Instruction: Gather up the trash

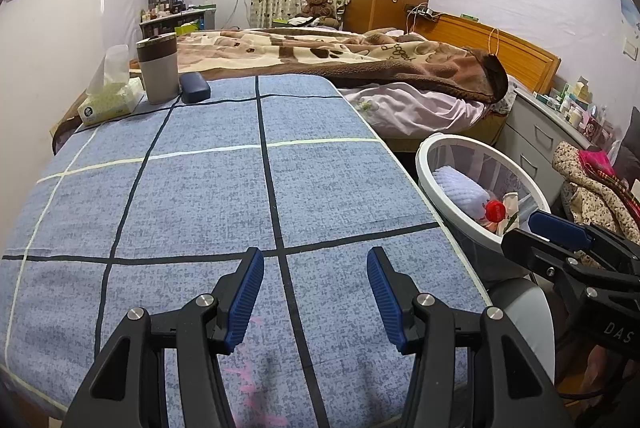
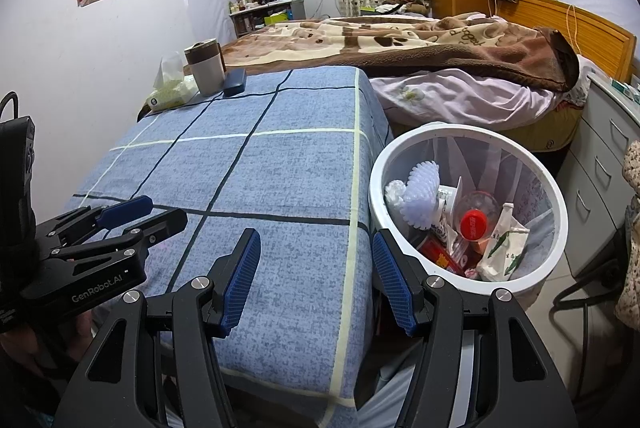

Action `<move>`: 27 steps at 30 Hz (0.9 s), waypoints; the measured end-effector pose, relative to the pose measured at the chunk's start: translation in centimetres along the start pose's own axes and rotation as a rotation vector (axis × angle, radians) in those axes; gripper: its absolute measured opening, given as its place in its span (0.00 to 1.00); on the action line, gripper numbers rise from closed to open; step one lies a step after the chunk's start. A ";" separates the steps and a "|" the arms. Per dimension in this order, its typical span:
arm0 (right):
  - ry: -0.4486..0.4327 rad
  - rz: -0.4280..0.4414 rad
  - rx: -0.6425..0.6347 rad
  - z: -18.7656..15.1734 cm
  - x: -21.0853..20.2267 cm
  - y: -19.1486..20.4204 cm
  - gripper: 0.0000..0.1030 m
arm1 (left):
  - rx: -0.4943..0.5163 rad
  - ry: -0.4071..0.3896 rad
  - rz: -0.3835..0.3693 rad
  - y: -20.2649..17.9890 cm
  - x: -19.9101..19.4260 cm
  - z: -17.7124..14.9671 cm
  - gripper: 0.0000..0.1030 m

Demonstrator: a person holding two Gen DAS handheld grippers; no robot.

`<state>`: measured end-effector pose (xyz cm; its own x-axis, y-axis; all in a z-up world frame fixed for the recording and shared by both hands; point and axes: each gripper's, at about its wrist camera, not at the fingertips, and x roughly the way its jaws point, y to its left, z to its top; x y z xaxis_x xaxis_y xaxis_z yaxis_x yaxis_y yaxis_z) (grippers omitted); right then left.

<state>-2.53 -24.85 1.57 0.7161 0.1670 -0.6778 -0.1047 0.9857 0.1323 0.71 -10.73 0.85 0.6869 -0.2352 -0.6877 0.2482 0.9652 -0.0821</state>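
Beside the table, at about three o'clock from its near corner, the white trash bin already holds the haul: a bottle with a red cap, white foam netting, a crumpled white-and-green wrapper and a red packet. The blue checked cloth looks bare of litter over its whole near stretch. Only a tissue pack, a lidded cup and a dark blue case stand together at eleven o'clock on the far edge (these read as belongings, not rubbish). The left tool hangs over the cloth with its blue pads spread and nothing between them; the right tool is likewise spread and empty, one pad over the table edge, the other near the bin's rim. Judging by this, the collecting seems finished or nearly so, with nothing obvious left to pick up.
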 end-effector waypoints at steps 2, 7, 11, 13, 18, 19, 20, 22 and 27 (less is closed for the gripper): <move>-0.002 0.002 -0.002 0.0 -0.1 0.0 0.58 | -0.001 -0.002 0.003 0.0 -0.1 0.0 0.52; -0.010 0.003 -0.013 0.0 -0.3 0.1 0.58 | -0.003 -0.007 0.008 0.1 -0.2 0.0 0.52; -0.012 0.007 -0.018 0.1 -0.4 0.3 0.58 | -0.001 -0.015 0.018 0.1 -0.5 -0.1 0.52; -0.012 0.008 -0.020 0.1 -0.4 0.3 0.58 | -0.002 -0.015 0.025 0.1 -0.5 -0.1 0.52; -0.012 0.009 -0.020 0.1 -0.4 0.4 0.58 | -0.005 -0.014 0.041 0.3 -0.5 -0.2 0.52; -0.012 0.009 -0.020 0.1 -0.4 0.4 0.58 | -0.006 -0.014 0.044 0.4 -0.5 -0.2 0.52; -0.013 0.009 -0.021 0.1 -0.4 0.4 0.58 | -0.006 -0.015 0.046 0.4 -0.6 -0.2 0.52; -0.012 0.009 -0.022 0.1 -0.3 0.4 0.58 | -0.007 -0.017 0.051 0.4 -0.6 -0.2 0.52; -0.011 0.011 -0.023 0.1 -0.2 0.5 0.58 | -0.004 -0.019 0.054 0.4 -0.6 -0.2 0.52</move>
